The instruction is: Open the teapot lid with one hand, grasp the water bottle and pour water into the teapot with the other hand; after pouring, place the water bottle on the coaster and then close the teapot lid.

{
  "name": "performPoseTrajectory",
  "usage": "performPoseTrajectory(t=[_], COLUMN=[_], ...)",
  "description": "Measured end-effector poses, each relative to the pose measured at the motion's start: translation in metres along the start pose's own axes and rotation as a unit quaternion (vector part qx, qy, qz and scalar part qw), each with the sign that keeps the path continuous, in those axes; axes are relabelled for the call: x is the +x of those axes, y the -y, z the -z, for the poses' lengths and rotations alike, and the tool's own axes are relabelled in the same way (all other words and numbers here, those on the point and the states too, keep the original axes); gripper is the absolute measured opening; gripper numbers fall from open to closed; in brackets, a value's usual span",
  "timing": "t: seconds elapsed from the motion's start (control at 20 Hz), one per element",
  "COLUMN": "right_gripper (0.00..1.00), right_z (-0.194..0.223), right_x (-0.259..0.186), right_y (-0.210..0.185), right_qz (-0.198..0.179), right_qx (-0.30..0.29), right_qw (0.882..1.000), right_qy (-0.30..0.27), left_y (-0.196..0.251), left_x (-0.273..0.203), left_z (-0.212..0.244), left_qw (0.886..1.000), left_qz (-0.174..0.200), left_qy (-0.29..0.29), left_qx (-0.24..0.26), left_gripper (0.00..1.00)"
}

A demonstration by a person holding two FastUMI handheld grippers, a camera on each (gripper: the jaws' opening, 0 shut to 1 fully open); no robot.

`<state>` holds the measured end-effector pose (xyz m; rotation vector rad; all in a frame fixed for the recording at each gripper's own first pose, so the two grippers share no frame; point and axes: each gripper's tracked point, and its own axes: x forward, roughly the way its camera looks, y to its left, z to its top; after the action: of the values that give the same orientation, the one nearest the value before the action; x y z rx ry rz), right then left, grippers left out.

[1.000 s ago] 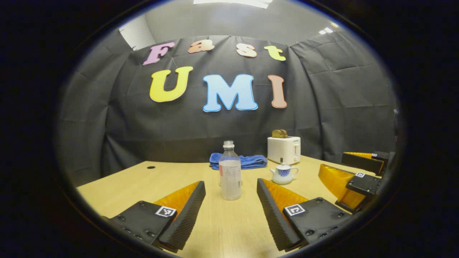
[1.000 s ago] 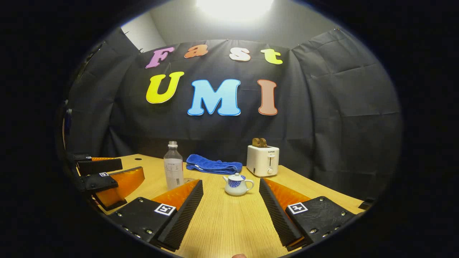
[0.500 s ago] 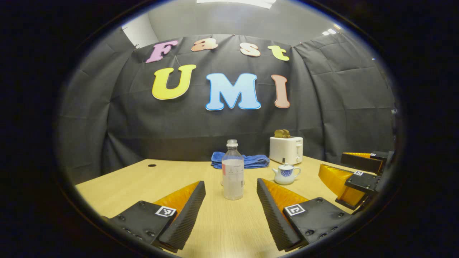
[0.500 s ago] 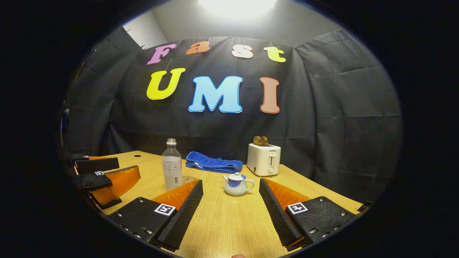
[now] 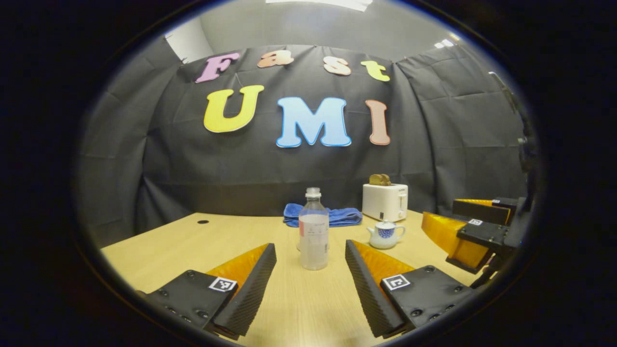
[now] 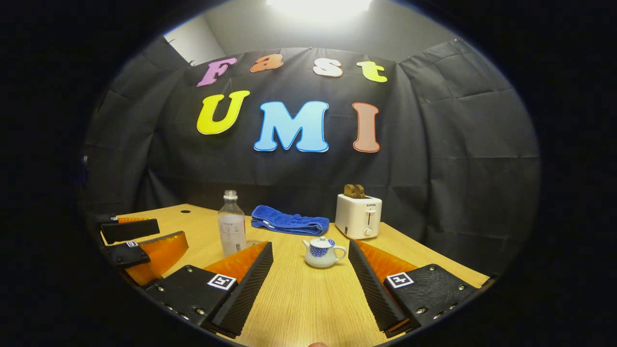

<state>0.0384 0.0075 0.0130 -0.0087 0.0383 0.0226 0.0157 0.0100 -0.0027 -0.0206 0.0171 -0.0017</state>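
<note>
The left hand-held gripper [image 5: 311, 270], fingers spread wide, faces the clear plastic water bottle [image 5: 314, 231] standing on the light wooden desk [image 5: 193, 241], slightly farther off than a second ago. The right hand-held gripper [image 6: 311, 270], also spread, has swung to centre the small white-and-blue teapot [image 6: 322, 252]; its lid remains on, so nothing is grasped yet.

Black cloth wall [image 6: 434, 144] hangs creased right behind the pale wooden table [image 6: 299, 299]; above the cloth, a grey wall and a bright ceiling light [image 6: 318, 6] glaring down.
</note>
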Motion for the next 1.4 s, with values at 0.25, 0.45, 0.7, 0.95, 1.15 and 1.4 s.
performPoseTrajectory(t=[0.25,0.45,0.7,0.95,1.15,1.4], right_gripper=[0.98,0.98,0.97,0.97,0.97,0.98], right_z=[-0.013,-0.032,-0.085,-0.125,-0.121,-0.076], right_x=[0.031,0.051,0.072,0.107,0.141,0.178], right_y=[-0.001,-0.001,0.010,0.023,0.031,0.026], right_qz=[0.012,0.017,0.022,0.016,0.013,-0.004], right_qx=[0.007,0.014,-0.003,-0.003,0.014,0.004], right_qw=[1.000,1.000,1.000,1.000,1.000,1.000], right_qy=[-0.016,-0.020,0.006,0.023,0.024,-0.005], left_y=[0.001,0.000,-0.002,-0.005,-0.004,-0.003], left_x=[0.030,0.060,0.094,0.130,0.154,0.176], left_z=[-0.013,-0.034,-0.065,-0.092,-0.089,-0.068], left_qw=[1.000,0.999,0.999,0.999,0.999,0.999], left_qz=[0.014,0.025,0.038,0.041,0.045,0.050], left_qy=[0.005,0.017,0.023,0.025,0.017,-0.003], left_qx=[0.021,0.030,0.016,0.018,0.019,0.005], left_gripper=[0.96,0.96,0.96,0.96,0.96,0.96])
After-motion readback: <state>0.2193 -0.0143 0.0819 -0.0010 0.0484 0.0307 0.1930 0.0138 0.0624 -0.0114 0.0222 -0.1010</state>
